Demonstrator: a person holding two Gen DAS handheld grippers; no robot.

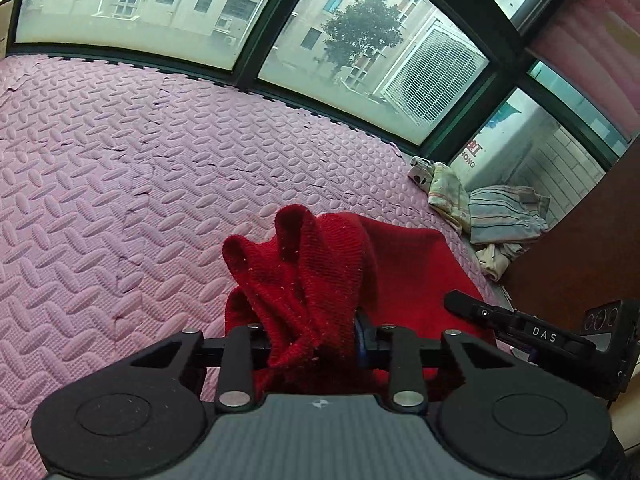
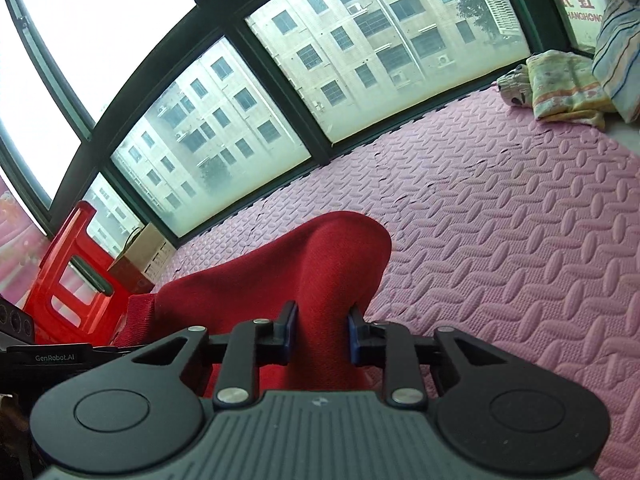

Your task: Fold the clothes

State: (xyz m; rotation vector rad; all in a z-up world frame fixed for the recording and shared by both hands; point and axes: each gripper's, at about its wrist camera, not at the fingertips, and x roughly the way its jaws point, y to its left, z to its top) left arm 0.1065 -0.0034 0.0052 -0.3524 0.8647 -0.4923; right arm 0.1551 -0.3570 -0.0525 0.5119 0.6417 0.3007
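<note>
Red knitwear (image 1: 316, 264) hangs bunched above the pink foam mat (image 1: 120, 168), pinched at two places. The left gripper (image 1: 312, 340) is clamped on a gathered, ridged wad of the fabric, whose folds rise in front of its camera. The right gripper (image 2: 320, 332) squeezes a smoother fold of the same garment (image 2: 288, 272) between its blue-padded fingers (image 2: 290, 328), and the cloth arches up over them. In the left view the right tool shows at the lower right, just beside the red cloth. Further off, folded pale clothes (image 1: 480, 208) lie in a pile at the mat's far corner under the window (image 1: 360, 40). A red plastic stool (image 2: 68, 280) and a cardboard box (image 2: 140, 256) stand at the mat's other end.
</note>
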